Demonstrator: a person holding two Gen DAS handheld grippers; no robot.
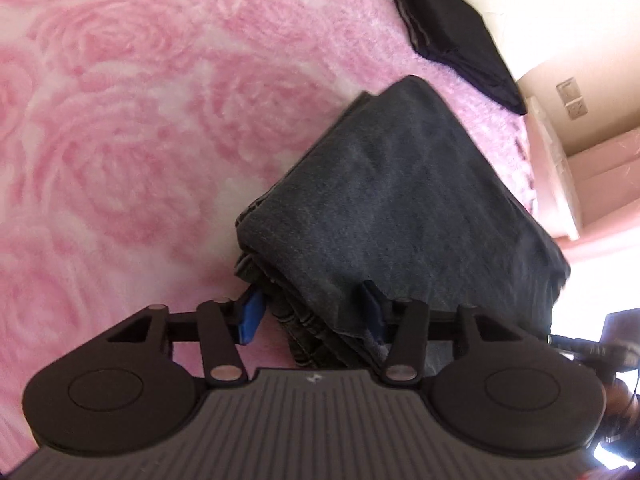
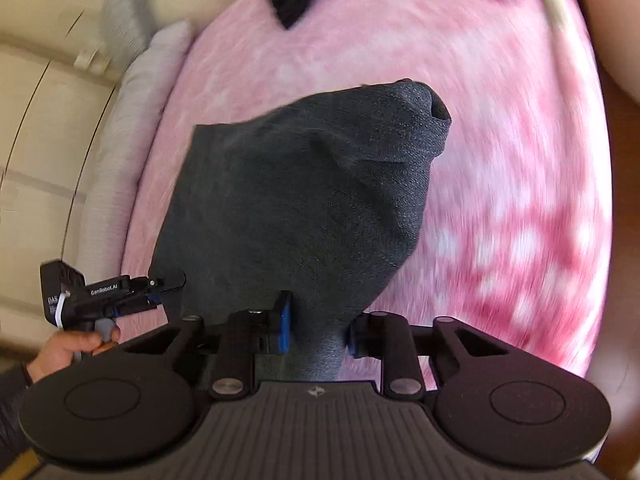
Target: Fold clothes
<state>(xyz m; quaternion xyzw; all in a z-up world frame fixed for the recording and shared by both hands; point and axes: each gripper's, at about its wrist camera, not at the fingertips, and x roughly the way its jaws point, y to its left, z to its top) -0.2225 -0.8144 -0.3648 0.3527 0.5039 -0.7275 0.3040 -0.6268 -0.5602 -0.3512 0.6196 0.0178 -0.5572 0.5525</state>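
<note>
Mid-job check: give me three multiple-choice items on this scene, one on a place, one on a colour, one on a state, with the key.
1. Where does the black folded garment lie?
A. at the blanket's far edge, beyond the jeans
B. on top of the jeans
C. in the left hand-held gripper

2. What colour is the blanket?
A. green
B. pink
C. grey

3. What is the right hand-held gripper doing?
A. gaping, nothing in it
B. pressing the pillow
C. clamped on the dark jeans

Key: 1 A, it sits apart past the jeans; 2 B, pink rose pattern; 3 C, the denim is pinched between its blue pads.
</note>
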